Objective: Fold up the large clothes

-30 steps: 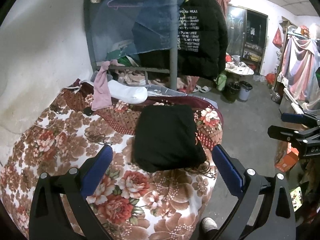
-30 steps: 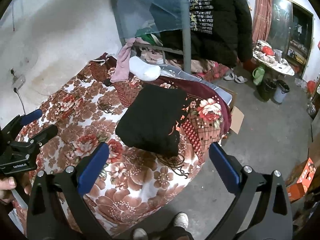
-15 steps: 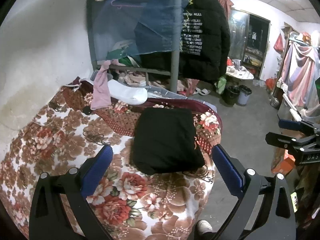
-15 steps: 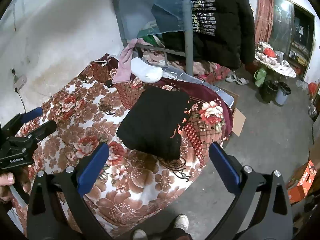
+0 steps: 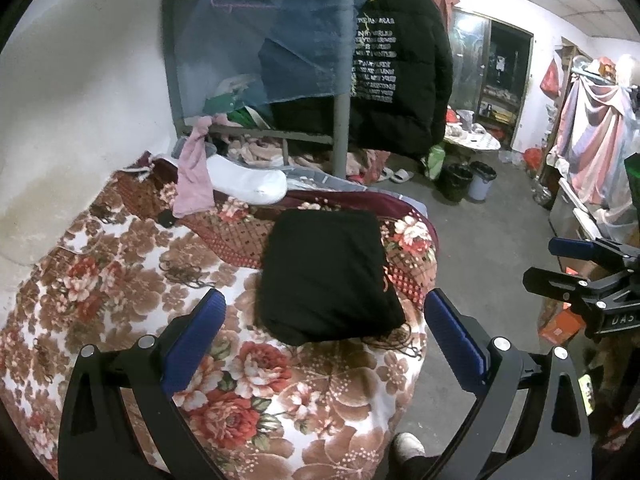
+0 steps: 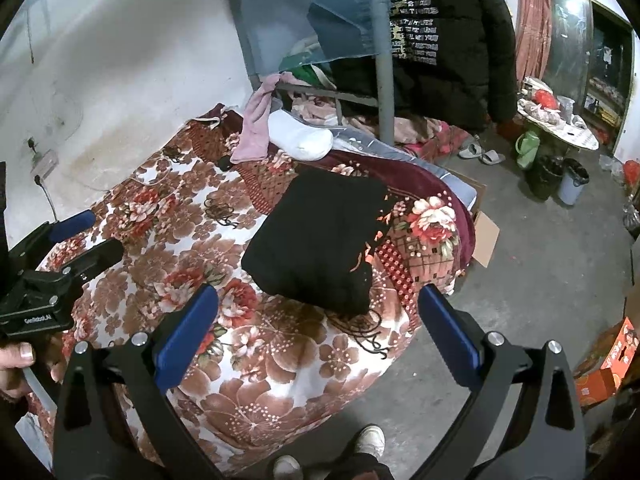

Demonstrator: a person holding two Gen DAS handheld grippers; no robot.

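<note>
A black garment (image 5: pixel 326 274) (image 6: pixel 320 240) lies folded into a thick rectangle on the floral blanket (image 5: pixel 120 288) (image 6: pixel 280 360) near the bed's foot corner. My left gripper (image 5: pixel 324 320) hangs open above and short of it, blue pads wide apart, holding nothing. My right gripper (image 6: pixel 318 312) is open too, raised over the bed's edge with the garment beyond its fingertips. In the left wrist view the right gripper (image 5: pixel 560 264) shows at the far right over the floor. In the right wrist view the left gripper (image 6: pixel 90 236) shows at the left, held by a hand (image 6: pixel 16 364).
A white pillow (image 5: pixel 248 184) and pink cloth (image 5: pixel 194 178) lie at the bed's head by a metal bunk frame (image 5: pixel 340 128). A black jacket (image 5: pixel 400 80) hangs there. Bins (image 5: pixel 468 180), a cluttered table (image 5: pixel 472 140) and an orange box (image 6: pixel 604 364) stand on the concrete floor. The person's shoes (image 6: pixel 368 440) are below.
Both grippers have drifted slightly back and up from the bed; the folded garment stays put and both grippers stay open.
</note>
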